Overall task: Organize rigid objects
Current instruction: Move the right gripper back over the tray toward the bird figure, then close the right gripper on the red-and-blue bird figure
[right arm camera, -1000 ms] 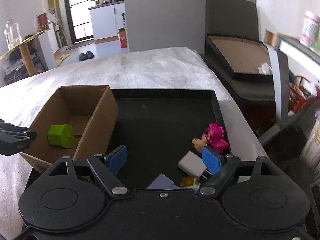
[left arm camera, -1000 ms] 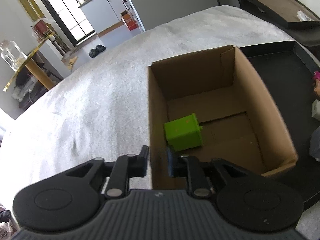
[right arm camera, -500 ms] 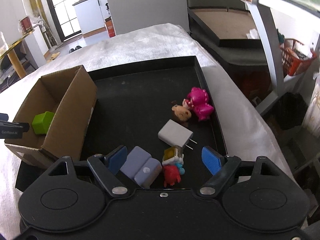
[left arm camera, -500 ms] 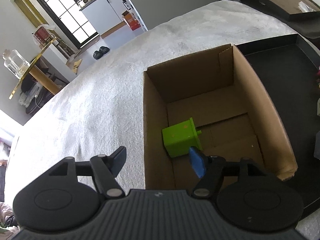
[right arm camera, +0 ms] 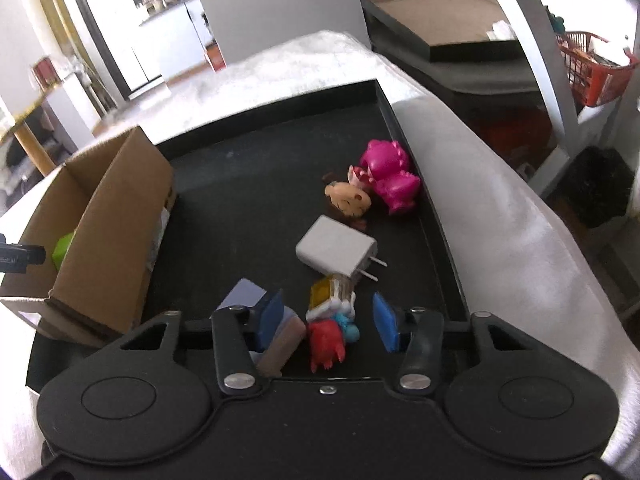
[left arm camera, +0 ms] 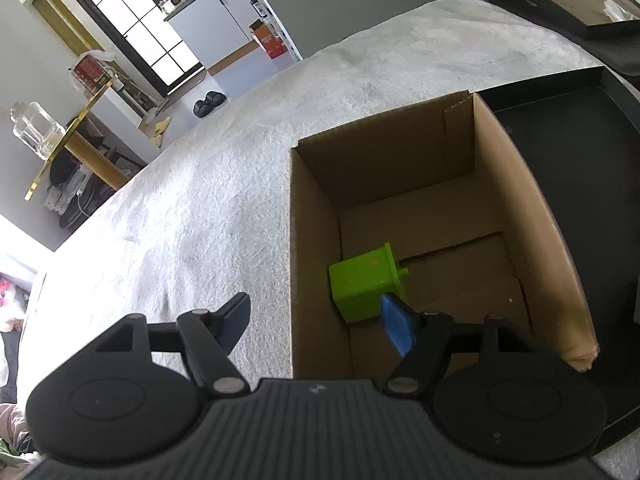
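A green cube [left arm camera: 366,286] lies on the floor of the open cardboard box [left arm camera: 520,184]. My left gripper [left arm camera: 316,318] hovers over the box's near left corner. Its jaws are opening, with the box's left wall between them and neither pad touching it. In the right wrist view my right gripper [right arm camera: 328,322] is low over the black tray [right arm camera: 248,200], jaws closing. A small red-and-blue toy figure [right arm camera: 326,338] sits between the pads with a gap on both sides. A lilac block [right arm camera: 244,294] lies against the left finger.
On the tray also lie a white plug charger [right arm camera: 336,250], a pink toy [right arm camera: 390,180], a small doll head [right arm camera: 348,196] and a yellow-and-white piece [right arm camera: 330,294]. The box [right arm camera: 120,216] stands at the tray's left edge. An orange basket [right arm camera: 600,76] is off to the right.
The left jaws spread from nearly shut to wide over the box wall. The right gripper came down and forward over the toys, and its jaws narrowed around the red-and-blue figure.
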Motion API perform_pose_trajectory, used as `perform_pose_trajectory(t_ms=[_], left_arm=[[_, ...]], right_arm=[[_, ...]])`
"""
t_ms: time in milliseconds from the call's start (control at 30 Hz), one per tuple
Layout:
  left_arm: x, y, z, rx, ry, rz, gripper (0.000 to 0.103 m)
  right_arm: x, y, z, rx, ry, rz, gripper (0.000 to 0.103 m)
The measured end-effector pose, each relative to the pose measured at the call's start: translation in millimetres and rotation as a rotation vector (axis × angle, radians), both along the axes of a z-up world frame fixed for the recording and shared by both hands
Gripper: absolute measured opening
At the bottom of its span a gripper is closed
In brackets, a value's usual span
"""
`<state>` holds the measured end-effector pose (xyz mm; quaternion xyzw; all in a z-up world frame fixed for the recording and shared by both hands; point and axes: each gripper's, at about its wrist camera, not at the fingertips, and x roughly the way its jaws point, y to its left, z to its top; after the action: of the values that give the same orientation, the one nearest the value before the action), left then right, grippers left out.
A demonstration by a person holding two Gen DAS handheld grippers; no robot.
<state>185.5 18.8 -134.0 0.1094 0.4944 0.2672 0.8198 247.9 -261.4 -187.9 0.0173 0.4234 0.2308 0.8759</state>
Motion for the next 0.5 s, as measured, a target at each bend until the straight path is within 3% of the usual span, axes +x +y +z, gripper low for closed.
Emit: perform_pose_trajectory(t_ms=[167,500], left_arm=[[0.8,-6.6,-1.3,0.014,0.012,-0.024,0.070],[-1.8,-7.4,1.0,0.018,0.012,-0.015,0.074]], right_arm=[[1.0,-4.1,-0.6,0.037,-0.011,-0.023,0.042],[4.5,-8.5,-13.4,0.039,0.038,-0.048,0.041]])
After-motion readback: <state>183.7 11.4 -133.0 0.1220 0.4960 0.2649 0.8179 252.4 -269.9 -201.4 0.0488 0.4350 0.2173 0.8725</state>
